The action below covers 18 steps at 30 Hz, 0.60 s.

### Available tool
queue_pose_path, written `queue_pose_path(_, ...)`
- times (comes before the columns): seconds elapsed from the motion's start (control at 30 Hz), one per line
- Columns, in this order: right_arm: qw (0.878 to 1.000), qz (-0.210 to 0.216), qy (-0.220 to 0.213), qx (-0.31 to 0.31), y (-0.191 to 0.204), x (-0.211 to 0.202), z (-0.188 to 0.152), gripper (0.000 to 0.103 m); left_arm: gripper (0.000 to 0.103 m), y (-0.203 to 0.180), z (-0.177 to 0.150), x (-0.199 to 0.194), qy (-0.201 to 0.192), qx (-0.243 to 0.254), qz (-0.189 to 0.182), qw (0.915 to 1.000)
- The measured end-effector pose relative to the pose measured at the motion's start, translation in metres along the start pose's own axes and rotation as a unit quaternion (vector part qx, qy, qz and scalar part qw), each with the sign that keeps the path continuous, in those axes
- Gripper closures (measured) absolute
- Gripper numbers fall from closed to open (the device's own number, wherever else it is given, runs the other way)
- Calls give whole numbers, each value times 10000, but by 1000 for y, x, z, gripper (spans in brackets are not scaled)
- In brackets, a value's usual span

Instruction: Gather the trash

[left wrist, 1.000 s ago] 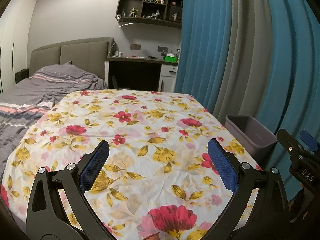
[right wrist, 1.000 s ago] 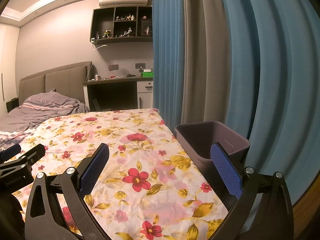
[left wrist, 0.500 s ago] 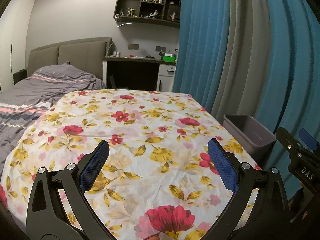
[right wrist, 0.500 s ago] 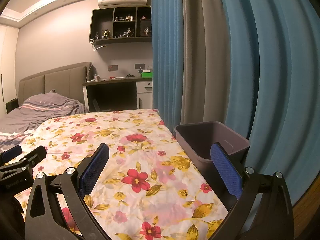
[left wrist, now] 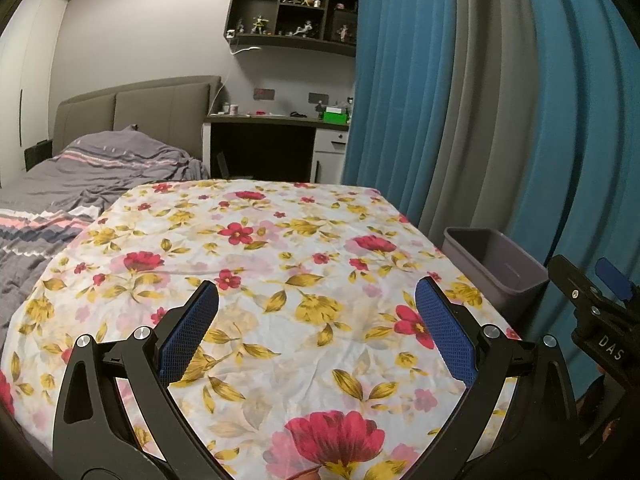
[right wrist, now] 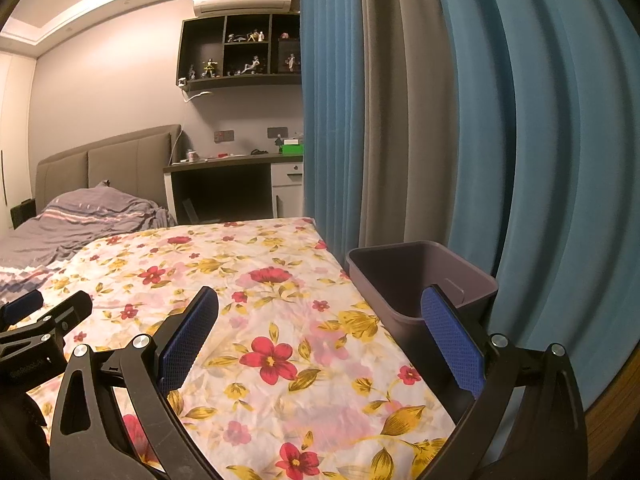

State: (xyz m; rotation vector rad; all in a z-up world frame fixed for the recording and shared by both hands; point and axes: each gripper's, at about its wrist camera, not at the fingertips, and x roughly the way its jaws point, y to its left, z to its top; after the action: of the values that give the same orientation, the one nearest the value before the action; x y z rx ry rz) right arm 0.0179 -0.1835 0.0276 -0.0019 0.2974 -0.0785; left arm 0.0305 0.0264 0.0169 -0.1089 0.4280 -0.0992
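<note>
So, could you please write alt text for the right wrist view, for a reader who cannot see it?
The open right gripper hovers empty over a floral tablecloth, with a grey bin at the table's right edge, in front of blue curtains. The left gripper shows at the left; a bed and desk lie beyond.

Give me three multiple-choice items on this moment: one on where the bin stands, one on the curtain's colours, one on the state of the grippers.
1. Where is the bin?
A. On the desk
B. Beside the floral cloth, by the curtain
C. On the bed

2. What colours is the curtain?
A. Blue and grey
B. Red and white
C. Green only

3. How are the left gripper and right gripper?
A. Both shut
B. One shut on trash
C. Both open, holding nothing

Answers: B, it stands off the cloth's right edge against the curtain; A, blue and grey folds alternate; C, both pairs of blue pads stand wide apart with only cloth behind.
</note>
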Motion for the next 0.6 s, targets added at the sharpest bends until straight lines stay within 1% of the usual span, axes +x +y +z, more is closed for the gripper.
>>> queue_pose_path(0.6, 10000, -9, -2, 1, -2, 0, -2, 6, 6, -2, 0, 2, 32, -7, -66, 10000)
